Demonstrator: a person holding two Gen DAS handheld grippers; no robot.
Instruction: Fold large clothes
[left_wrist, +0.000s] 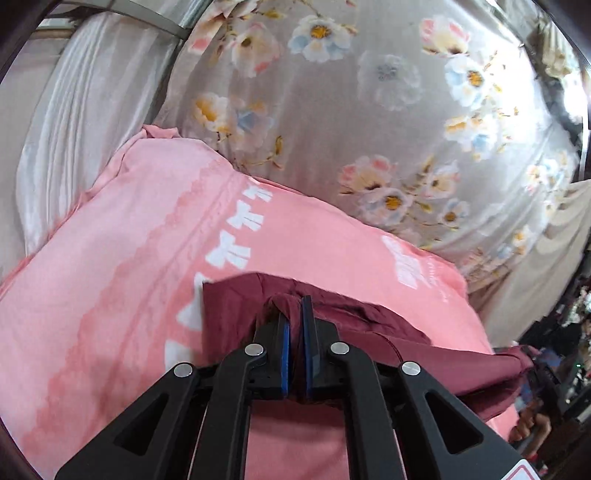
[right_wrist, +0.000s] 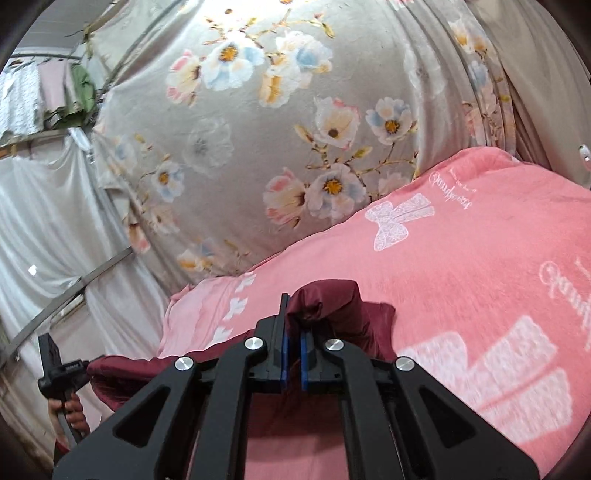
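While both claws are clamped on it, the maroon garment (left_wrist: 236, 310) stretches between them over the pink blanket (left_wrist: 110, 266): the left claw (left_wrist: 295, 314) pinches a bunched fold, the right claw (right_wrist: 293, 325) grips another bunch at its tips.

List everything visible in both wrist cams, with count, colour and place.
maroon garment: 1, dark red, on the pink blanket, stretched between both grippers
pink blanket: 1, pink with white bows and script, covering the bed
floral curtain: 1, grey with pale flowers, behind the bed
white drape: 1, white, left of the floral curtain
hanging laundry: several pieces, white, pink, green, far upper left in the right view
left hand-held gripper: 1, black with blue pads, shut on garment
right hand-held gripper: 1, black with blue pads, shut on garment
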